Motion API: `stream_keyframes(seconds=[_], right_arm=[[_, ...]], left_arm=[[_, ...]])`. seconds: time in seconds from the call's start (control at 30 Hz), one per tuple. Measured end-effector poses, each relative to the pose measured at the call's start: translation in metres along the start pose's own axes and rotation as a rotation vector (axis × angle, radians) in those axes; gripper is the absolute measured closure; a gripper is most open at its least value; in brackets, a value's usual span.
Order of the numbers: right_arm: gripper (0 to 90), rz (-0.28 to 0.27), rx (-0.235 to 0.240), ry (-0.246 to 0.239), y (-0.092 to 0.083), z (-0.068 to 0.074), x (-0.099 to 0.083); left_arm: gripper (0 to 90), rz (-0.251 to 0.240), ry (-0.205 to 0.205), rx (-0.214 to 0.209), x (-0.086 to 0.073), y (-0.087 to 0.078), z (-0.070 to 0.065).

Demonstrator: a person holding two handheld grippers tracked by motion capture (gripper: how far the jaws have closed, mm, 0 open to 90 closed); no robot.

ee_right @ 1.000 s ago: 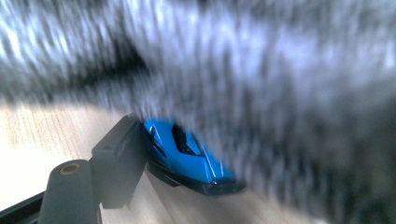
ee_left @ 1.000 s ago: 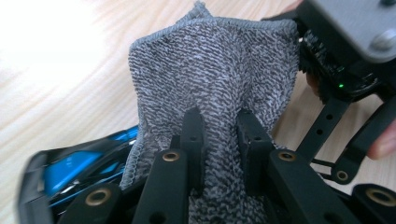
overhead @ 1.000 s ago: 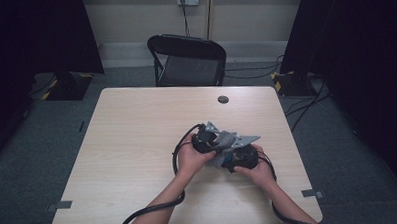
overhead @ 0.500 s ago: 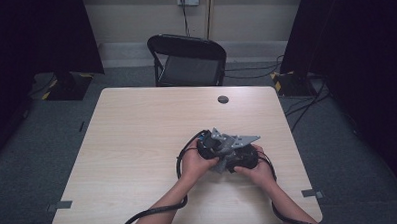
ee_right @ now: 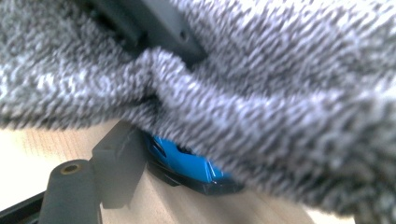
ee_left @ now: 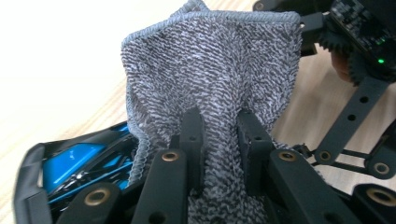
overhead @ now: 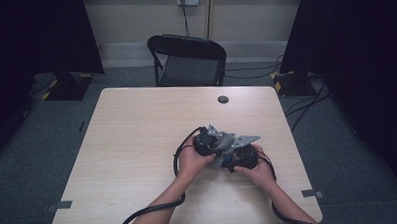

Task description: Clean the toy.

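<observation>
Left of centre in the lower half of the high view, the person's left hand (overhead: 191,162) is gripping the left gripper (overhead: 211,141), pointing it toward the right of the frame over the pale wooden table (overhead: 137,144). Its black cable (overhead: 155,209) is trailing off the bottom edge. Just right of it, nearly touching, the right hand (overhead: 258,170) is holding the right gripper (overhead: 238,158), and the two tools are meeting right of the table's centre.

Seen in the left gripper view, the jaws are pinching a fold of grey terry cloth (ee_left: 215,84) between them; the cloth is rising up the middle of the frame, with its stitched hem along the top. At lower left a blue and black object (ee_left: 74,161) is lying under the cloth's edge. At upper right the other gripper is showing its linkage and a green light.

Across the right gripper view, the cloth (ee_right: 280,121) is spreading blurred and close over most of the frame, with one jaw showing at lower left, standing off from the cloth, so the jaws are standing apart. Below the cloth the blue object (ee_right: 187,165) is resting on the table.
</observation>
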State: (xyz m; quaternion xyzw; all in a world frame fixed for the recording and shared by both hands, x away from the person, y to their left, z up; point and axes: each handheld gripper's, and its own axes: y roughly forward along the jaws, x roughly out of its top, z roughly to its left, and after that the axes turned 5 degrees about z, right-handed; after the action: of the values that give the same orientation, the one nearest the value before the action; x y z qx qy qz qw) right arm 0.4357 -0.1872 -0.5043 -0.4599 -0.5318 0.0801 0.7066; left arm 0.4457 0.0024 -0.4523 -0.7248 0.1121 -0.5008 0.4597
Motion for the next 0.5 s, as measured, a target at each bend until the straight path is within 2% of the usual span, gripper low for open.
stream_keyframes(seconds=[0.17, 0.33, 0.5], right_arm=[[24.0, -0.001, 0.0, -0.001, 0.0, 0.0, 0.0], [24.0, 0.0, 0.0, 0.0, 0.0, 0.0, 0.0], [24.0, 0.0, 0.0, -0.001, 0.0, 0.0, 0.0]], left_arm=[[75.3, -0.012, -0.025, -0.001, -0.001, -0.002, 0.006], [75.4, -0.018, -0.059, 0.014, -0.003, -0.006, 0.016], [75.4, -0.013, -0.075, 0.034, -0.006, -0.01, 0.025]])
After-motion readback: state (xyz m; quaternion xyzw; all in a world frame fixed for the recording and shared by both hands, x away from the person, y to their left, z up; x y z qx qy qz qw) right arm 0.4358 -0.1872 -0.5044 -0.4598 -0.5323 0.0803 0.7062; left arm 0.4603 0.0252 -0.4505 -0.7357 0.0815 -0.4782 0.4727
